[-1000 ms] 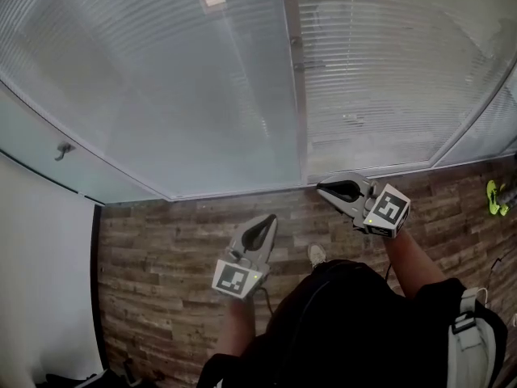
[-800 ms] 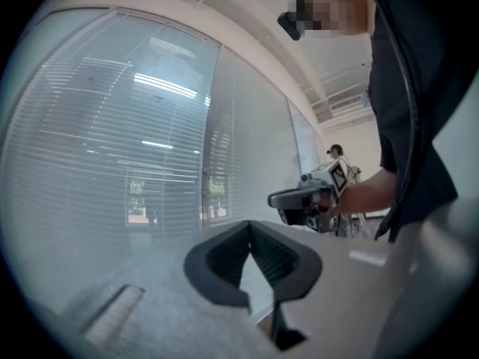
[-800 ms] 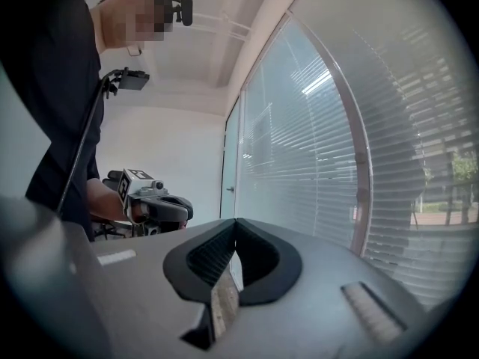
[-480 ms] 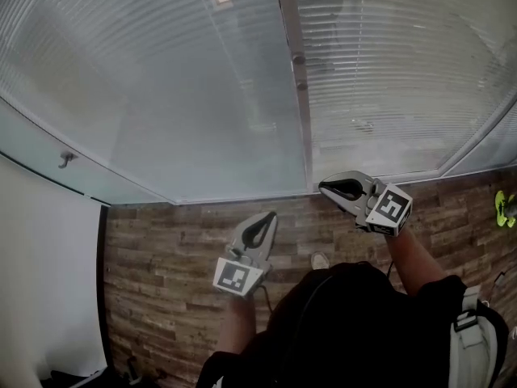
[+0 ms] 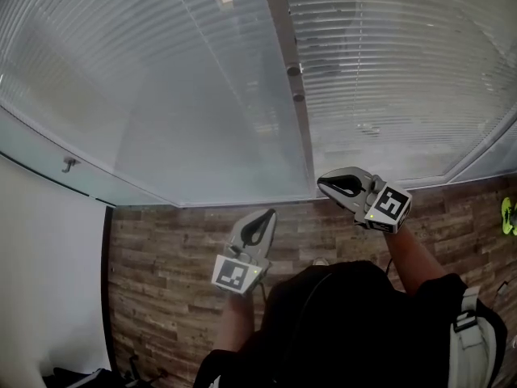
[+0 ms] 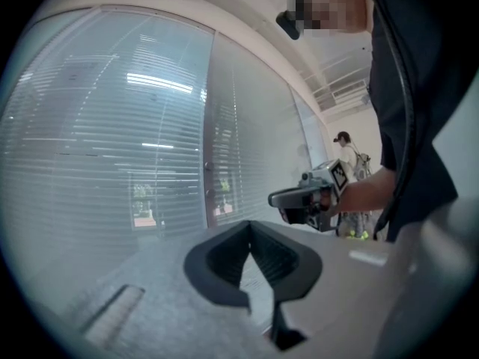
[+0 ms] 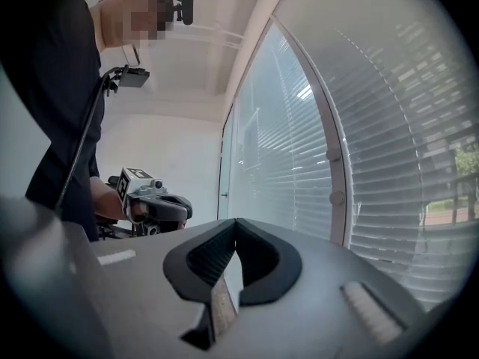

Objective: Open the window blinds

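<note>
I have the window blinds (image 5: pixel 161 71) dead ahead, covering the window on both sides of the dark frame post (image 5: pixel 284 55). Their slats (image 5: pixel 388 63) lie level, with the long axis running side to side away from the post. They are stacked one above another down to the post's foot. The blinds hang flat and face me square on. In the right gripper view, a little green shows through the slats right of the post. Two round knobs (image 5: pixel 294 69) sit on the post, one above the other.

My left gripper (image 5: pixel 269 213) is below the post's foot and slightly left of it, pointing toward the bottom of the window. Its jaws are closed tip to tip with nothing between them. My right gripper (image 5: pixel 321 185) is just right of the post's foot, with its tip aimed across toward the post. Its jaws are pressed together and hold nothing. Both grippers are apart from the blinds.

A floor (image 5: pixel 161 281) of brown wood planks runs from the foot of the post back toward me. Far left of the post there is a glass panel (image 5: pixel 48 148) with a small handle (image 5: pixel 69 165), and then a white wall (image 5: pixel 40 281). In the left gripper view, another person (image 6: pixel 346 152) stands well off to the right of the post
</note>
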Available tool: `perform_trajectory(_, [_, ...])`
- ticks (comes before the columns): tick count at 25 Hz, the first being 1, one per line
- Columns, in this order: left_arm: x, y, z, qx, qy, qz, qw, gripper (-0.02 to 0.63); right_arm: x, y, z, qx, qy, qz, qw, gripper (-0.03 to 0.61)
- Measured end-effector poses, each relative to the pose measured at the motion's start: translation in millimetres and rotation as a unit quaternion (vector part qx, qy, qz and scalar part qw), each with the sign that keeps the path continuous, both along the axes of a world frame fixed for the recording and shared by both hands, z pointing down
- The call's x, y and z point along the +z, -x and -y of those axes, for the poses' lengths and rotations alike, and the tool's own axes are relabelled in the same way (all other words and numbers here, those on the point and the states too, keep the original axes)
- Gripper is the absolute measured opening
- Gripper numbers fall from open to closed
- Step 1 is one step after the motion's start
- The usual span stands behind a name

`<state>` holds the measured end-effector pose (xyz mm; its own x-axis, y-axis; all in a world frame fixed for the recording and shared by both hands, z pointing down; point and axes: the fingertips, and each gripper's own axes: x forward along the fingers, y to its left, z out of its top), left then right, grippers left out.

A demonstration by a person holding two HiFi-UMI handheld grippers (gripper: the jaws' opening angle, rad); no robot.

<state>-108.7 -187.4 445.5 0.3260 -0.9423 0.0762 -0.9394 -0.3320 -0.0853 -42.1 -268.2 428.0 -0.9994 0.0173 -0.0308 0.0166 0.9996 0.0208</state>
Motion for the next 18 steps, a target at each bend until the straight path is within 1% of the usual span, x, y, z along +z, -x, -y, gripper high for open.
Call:
perform_trajectory(7, [-1,-2,19,0.013,0.003,0.014,0.9998,0.005,1,-3,17,0.013,-0.006,0.004,1.000,0.005])
perform_trajectory(11, [-17,-5,32,0.025,-0.002,0.018,0.9995,0.005,-11,-6,28,0.025,-0.006,0.004,1.000,0.005])
perform_trajectory(14, [-23,-3,40,0.037,-0.005,0.016,0.9992,0.005,-16,-4,30,0.030,-0.005,-0.002,1.000,0.005])
perform_trajectory(18, [-15,0,49,0.059,-0.011,0.012,0.9981,0.005,-7,-2,36,0.053,-0.007,-0.004,0.999,0.005])
